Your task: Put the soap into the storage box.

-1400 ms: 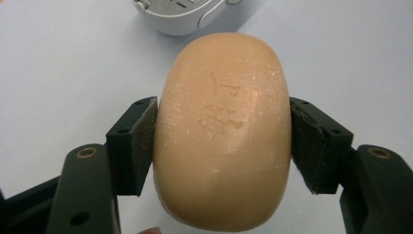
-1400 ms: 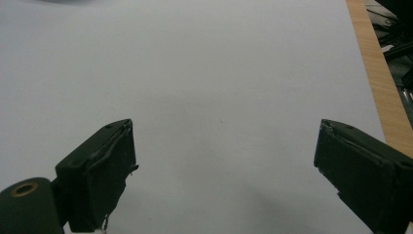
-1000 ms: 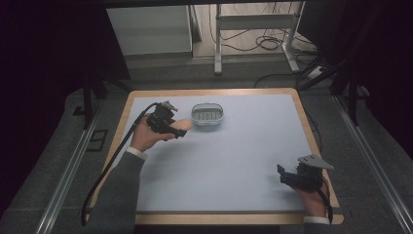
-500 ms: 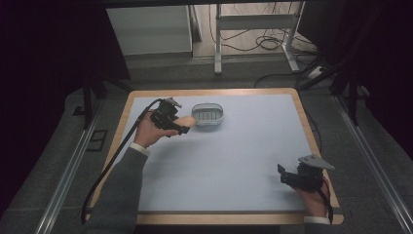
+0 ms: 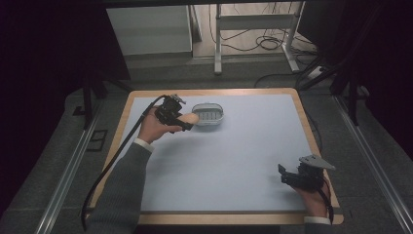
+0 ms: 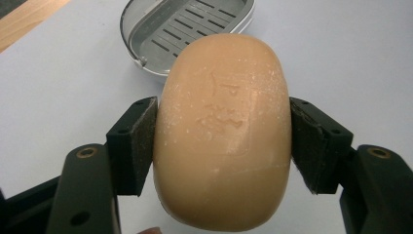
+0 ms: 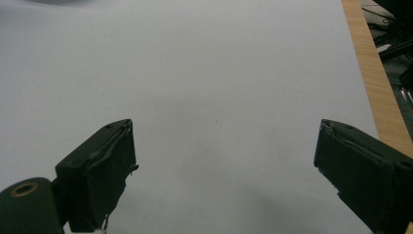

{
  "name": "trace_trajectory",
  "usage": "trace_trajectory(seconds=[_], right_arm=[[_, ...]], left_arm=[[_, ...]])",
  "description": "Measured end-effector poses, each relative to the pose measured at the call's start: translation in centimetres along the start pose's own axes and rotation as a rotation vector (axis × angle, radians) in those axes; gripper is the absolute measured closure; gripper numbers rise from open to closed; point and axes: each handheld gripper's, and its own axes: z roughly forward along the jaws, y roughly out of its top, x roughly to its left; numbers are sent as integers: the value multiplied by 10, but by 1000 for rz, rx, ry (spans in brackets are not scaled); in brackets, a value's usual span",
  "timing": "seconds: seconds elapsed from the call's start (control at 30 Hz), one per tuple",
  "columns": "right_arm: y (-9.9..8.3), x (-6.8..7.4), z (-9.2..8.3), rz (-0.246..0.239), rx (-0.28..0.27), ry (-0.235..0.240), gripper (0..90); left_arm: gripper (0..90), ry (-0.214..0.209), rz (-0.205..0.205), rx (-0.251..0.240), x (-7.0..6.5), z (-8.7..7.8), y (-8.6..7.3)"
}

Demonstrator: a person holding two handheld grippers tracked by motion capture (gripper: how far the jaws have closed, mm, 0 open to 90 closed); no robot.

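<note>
On the blue-grey table, the left gripper clamps a tan soap bar at far left, just beside the empty grey soap dish; setting it in looks left to do, nothing between. The right gripper rests near right, jaws wide, empty.
</note>
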Motion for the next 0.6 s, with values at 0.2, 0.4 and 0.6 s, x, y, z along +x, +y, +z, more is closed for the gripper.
trace_trajectory(seconds=[0.2,0.4,0.6], right_arm=[[0,-1,0,3,-1,-1,79],[-1,-2,-1,7,-2,-4,79],[-2,-2,0,8,3,-2,79]], left_arm=[[326,-5,1,5,1,5,7],[326,-7,5,7,2,9,14],[326,-6,9,16,4,13,20]])
